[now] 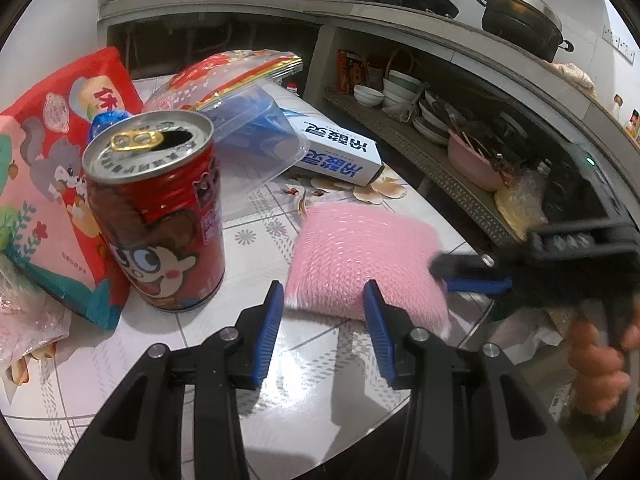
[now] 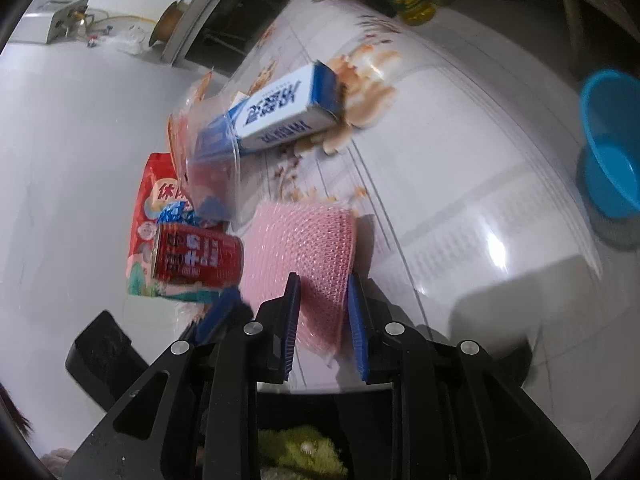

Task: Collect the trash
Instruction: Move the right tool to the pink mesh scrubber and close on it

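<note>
Right gripper clamps pink scrubber pad at its near edge for lifting; left gripper is part-open, holding nothing, straddling its other edge.

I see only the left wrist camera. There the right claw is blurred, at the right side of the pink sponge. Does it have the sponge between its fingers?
Observer: Yes. The right wrist view shows the right claw with one corner of the pink sponge between its blue pads, which seem to touch it on both sides.
Operator: Is any container near?
Observer: A blue basin stands beside the table, lower than its top. Whether it is for trash, I cannot tell.
Operator: What is under that claw?
Observer: A yellow-green thing in a dark space, too blurred to name.
</note>
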The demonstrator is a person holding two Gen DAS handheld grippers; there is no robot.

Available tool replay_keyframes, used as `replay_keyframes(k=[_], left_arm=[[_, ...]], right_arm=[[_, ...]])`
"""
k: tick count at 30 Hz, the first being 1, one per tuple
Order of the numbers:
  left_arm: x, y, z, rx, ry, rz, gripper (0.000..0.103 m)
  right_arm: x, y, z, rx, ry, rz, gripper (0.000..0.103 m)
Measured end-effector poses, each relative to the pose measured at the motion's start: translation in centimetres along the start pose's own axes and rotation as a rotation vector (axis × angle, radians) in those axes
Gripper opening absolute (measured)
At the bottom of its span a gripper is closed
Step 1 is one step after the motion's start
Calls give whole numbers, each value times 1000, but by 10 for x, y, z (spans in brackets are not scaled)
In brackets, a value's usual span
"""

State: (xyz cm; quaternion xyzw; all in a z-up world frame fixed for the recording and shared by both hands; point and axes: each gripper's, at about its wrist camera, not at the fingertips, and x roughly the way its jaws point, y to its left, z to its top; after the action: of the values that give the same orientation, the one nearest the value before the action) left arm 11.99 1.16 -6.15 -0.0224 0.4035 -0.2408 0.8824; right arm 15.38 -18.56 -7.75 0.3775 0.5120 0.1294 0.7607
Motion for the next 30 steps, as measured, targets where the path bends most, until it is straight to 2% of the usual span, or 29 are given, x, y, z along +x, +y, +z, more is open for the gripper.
replay_keyframes(k=[5, 8, 10, 11, 14, 16, 18, 20, 25, 27, 30], left_arm=[[5, -7, 3, 14, -4, 34, 40], [1, -9, 3, 17, -16, 54, 40], [-6, -8, 1, 20, -27, 63, 42], [-10, -7, 0, 19, -35, 67, 43], [-22, -2, -4, 5, -57, 74, 46], [-29, 4, -7, -17, -60, 67, 47], [-36, 10, -11, -41, -59, 59, 47], [-45, 19, -15, -59, -60, 66, 47], [-76, 45, -21, -84, -97, 135, 51], [-88, 55, -22, -80, -121, 183, 53], [-103, 76, -24, -88, -144, 259, 56]], right_arm=[[-9, -3, -13, -5, -3, -17, 21], [-22, 4, -12, -53, -48, -57, 28], [-39, 4, -11, -101, -86, -76, 43], [-45, 8, -9, -133, -107, -88, 47], [-53, 30, -5, -295, -160, -144, 64], [-45, 50, 0, -447, -153, -170, 82], [-30, 63, 1, -562, -120, -193, 88], [-16, 69, 0, -643, -77, -211, 91], [29, 75, -8, -807, 23, -340, 91], [36, 72, -9, -817, 30, -377, 91], [36, 66, -9, -790, 24, -384, 89]])
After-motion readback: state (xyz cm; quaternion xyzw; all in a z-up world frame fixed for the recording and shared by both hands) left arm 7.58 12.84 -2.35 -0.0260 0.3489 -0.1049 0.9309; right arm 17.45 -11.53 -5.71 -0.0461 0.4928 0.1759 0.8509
